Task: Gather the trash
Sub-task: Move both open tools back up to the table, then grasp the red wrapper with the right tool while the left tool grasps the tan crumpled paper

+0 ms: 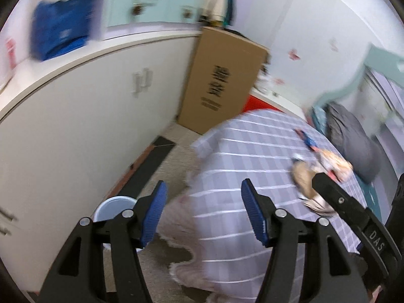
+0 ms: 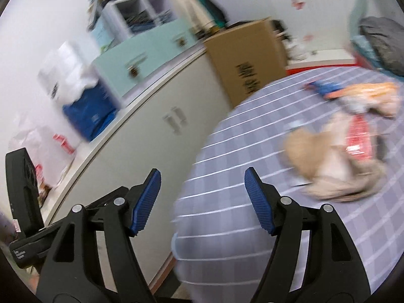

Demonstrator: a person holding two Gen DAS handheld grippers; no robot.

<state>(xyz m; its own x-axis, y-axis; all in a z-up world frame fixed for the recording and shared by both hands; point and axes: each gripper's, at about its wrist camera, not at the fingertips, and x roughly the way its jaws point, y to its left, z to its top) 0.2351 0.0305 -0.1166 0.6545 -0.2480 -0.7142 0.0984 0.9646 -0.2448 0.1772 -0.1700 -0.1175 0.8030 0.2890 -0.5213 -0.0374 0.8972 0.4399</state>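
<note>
A pile of trash lies on the bed's purple checked sheet (image 2: 252, 151): crumpled tan paper (image 2: 325, 156), a red and white wrapper (image 2: 358, 139), an orange wrapper (image 2: 371, 88) and a blue wrapper (image 2: 323, 87). The pile also shows in the left wrist view (image 1: 318, 171), blurred. My left gripper (image 1: 203, 212) is open and empty, over the bed's corner and the floor. My right gripper (image 2: 202, 199) is open and empty, left of the pile. A pale blue bin (image 1: 113, 208) stands on the floor behind my left finger.
A long white cabinet (image 1: 88, 126) runs along the left of the narrow floor gap. A tall cardboard box (image 1: 222, 80) stands at the far end. A grey bundle (image 1: 353, 139) lies on the bed beyond the trash. The right gripper's body (image 1: 353, 214) crosses the left view.
</note>
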